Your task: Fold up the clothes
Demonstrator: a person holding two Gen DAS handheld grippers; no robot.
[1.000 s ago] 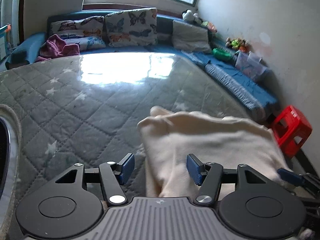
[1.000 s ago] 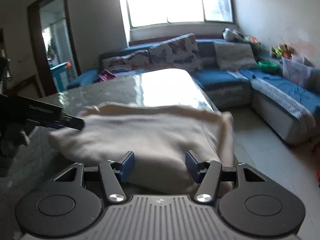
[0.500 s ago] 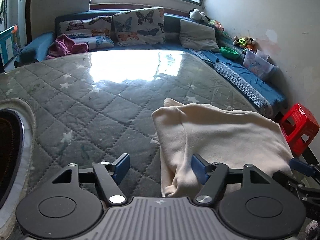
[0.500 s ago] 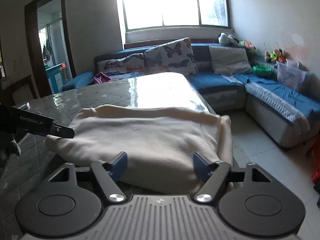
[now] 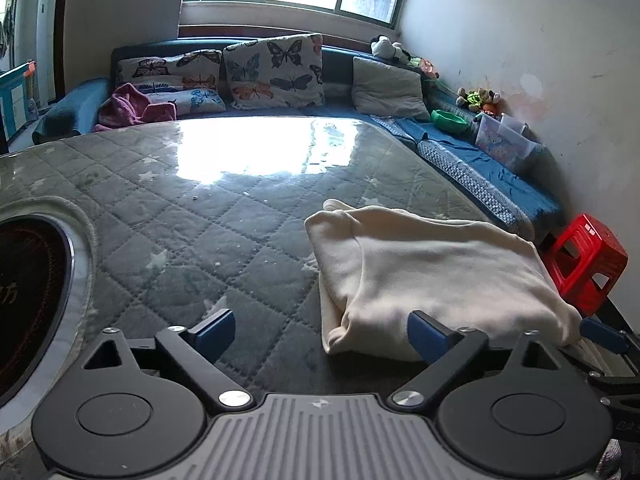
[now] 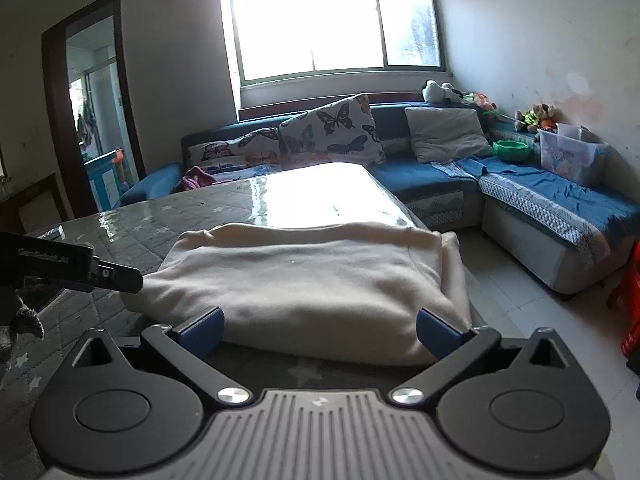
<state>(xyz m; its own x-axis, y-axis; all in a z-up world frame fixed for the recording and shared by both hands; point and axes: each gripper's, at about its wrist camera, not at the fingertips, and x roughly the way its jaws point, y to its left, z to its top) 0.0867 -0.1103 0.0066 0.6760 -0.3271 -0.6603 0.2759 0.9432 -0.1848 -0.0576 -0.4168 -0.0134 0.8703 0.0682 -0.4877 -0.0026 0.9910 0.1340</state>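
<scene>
A cream garment (image 5: 432,276) lies folded in a thick rectangle near the table's right edge; the right wrist view shows the garment (image 6: 304,272) from its near side. My left gripper (image 5: 320,330) sits just short of its near left corner, jaws opening wide, pads off the cloth. Only a black finger of the left gripper (image 6: 80,268) shows in the right wrist view, beside the garment's left corner. My right gripper (image 6: 320,328) faces the near fold with its jaws opening, and the fabric lies loose between them. A blue tip of the right gripper (image 5: 604,336) shows by the garment's right corner.
The table (image 5: 180,216) has a glossy grey quilted cover and a round dark inset (image 5: 28,292) at its left. A blue corner sofa (image 6: 560,200) with butterfly cushions (image 5: 276,70) and a pink cloth (image 5: 128,106) wraps the far sides. A red stool (image 5: 584,260) stands on the floor right.
Both grippers' jaws have spread much wider and both have drawn back from the cream garment. The garment stays folded on the table, now lying flatter.
</scene>
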